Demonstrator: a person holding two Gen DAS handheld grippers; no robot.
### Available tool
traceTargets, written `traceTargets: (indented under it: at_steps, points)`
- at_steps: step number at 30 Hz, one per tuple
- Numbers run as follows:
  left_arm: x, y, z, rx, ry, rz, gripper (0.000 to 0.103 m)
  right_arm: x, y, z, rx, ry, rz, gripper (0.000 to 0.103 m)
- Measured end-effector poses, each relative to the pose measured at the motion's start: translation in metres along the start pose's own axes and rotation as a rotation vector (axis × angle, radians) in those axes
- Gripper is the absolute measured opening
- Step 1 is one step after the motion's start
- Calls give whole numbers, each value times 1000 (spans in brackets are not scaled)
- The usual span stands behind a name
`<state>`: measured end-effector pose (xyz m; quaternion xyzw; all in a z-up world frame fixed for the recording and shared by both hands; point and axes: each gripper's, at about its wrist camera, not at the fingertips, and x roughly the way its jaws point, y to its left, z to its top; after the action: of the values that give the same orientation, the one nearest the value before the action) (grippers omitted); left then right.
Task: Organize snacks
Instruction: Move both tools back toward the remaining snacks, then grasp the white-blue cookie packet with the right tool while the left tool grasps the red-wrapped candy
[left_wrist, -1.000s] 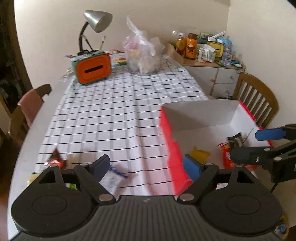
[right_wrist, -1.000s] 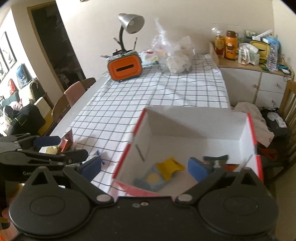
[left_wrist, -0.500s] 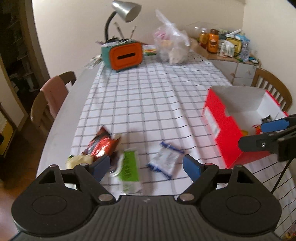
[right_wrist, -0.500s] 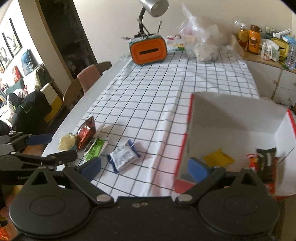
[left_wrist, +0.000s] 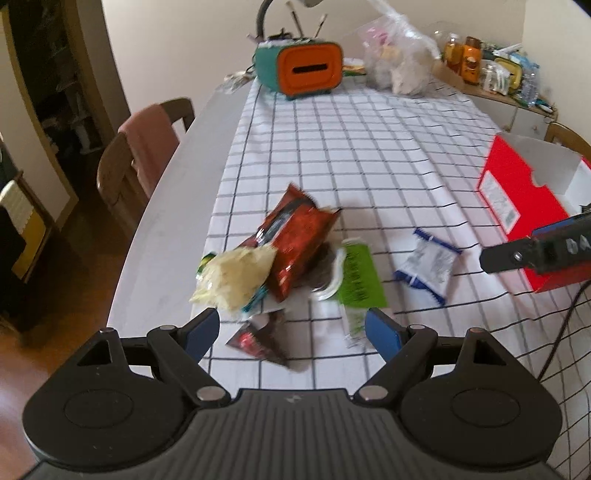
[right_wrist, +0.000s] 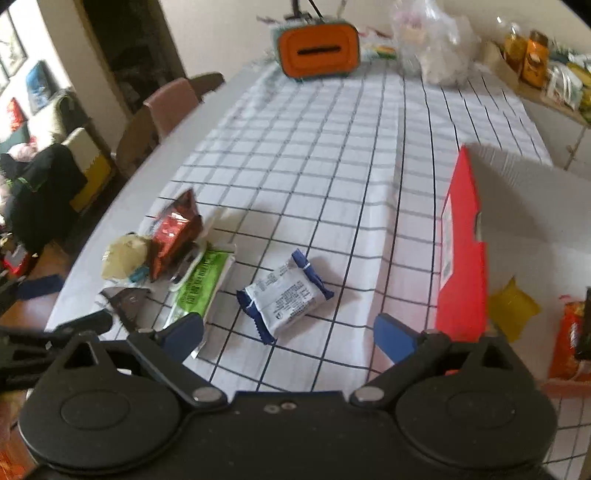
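A pile of snacks lies on the checked cloth at the table's near left: a red packet (left_wrist: 295, 240), a pale yellow packet (left_wrist: 232, 275), a green packet (left_wrist: 358, 277), a small dark packet (left_wrist: 258, 339). A white-and-blue packet (left_wrist: 426, 267) lies apart to the right, also in the right wrist view (right_wrist: 284, 295). My left gripper (left_wrist: 291, 330) is open and empty, just short of the dark packet. My right gripper (right_wrist: 288, 332) is open and empty, near the white-and-blue packet. The red box (right_wrist: 461, 243) on the right holds a yellow packet (right_wrist: 511, 308) and an orange packet (right_wrist: 569, 339).
An orange-and-teal tissue box (left_wrist: 306, 70), a lamp base and a clear plastic bag (left_wrist: 399, 62) stand at the table's far end. Chairs (left_wrist: 144, 155) stand along the left side. A sideboard with bottles (left_wrist: 469, 59) is at the far right.
Both grippers have swung left, away from the red box and toward the snack pile. The snacks now sit close in front of the left gripper. Both stay open.
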<state>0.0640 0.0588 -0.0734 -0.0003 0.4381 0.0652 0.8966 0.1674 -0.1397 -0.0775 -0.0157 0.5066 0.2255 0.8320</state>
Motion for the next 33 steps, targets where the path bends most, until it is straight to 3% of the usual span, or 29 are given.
traceTargets:
  at_steps: [11, 22, 33]
  points:
    - [33, 35, -20, -84, 63, -24, 86, 65, 3, 21, 251, 88, -131, 95]
    - [56, 45, -19, -111, 89, -59, 86, 99, 1, 31, 434, 132, -240, 87]
    - [73, 49, -13, -135, 117, -68, 86, 114, 13, 32, 403, 155, -271, 73]
